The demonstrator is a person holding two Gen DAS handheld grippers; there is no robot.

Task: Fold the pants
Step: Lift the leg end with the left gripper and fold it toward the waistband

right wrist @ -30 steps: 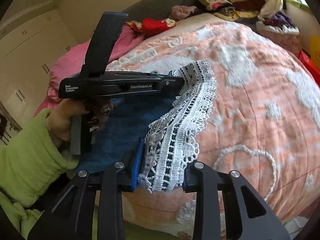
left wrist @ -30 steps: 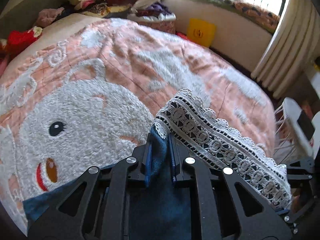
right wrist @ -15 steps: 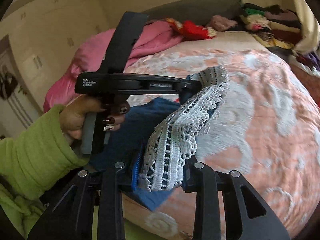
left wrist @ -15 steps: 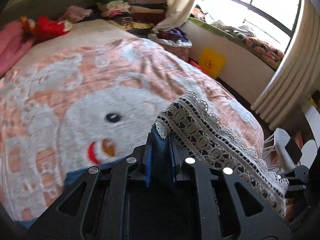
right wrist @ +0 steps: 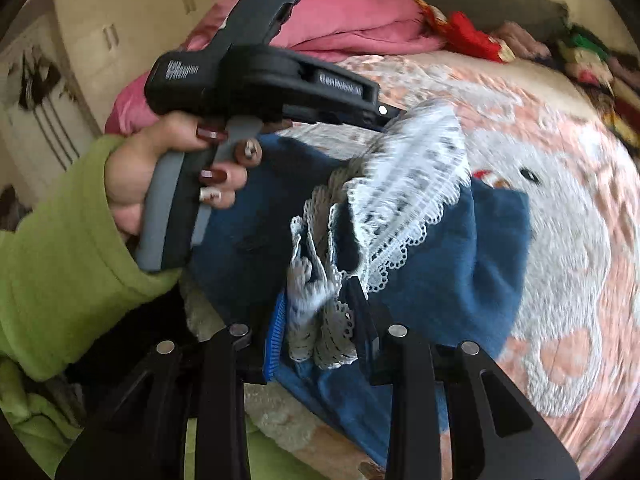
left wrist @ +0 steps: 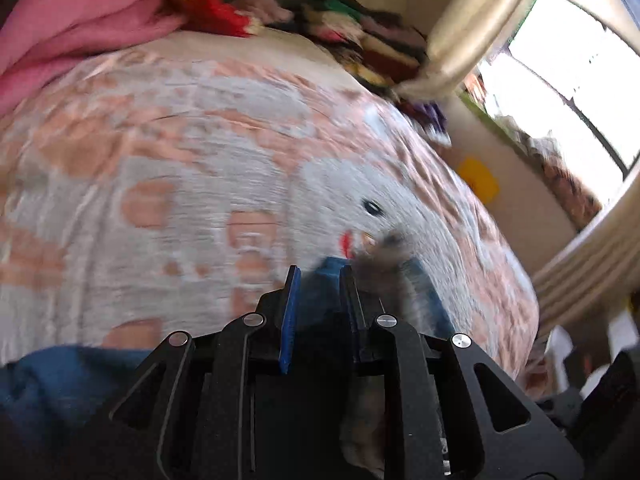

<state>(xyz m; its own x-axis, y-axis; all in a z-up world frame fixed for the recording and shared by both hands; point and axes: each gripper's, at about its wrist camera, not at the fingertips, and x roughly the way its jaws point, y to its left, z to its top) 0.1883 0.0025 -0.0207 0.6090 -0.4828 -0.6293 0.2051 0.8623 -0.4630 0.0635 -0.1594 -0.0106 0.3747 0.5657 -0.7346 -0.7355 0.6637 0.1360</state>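
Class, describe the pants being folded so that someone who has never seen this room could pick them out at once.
Start at the bed covered by the peach and white bear blanket. On its near edge lie the pants, dark blue cloth held by the left gripper and the right gripper. Their white lace hem sets them apart from the pink bedding and the stacked clothes behind.

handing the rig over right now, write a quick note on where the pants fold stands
Left gripper: shut on the blue pants at the lace hem.
Right gripper: shut on the same lace hem, bunched between its fingers.
Pants: hem end lifted over the bedspread, the rest draped below.
Done: both hem corners gripped and raised.
Left: lay the hem over the other end, release, smooth.
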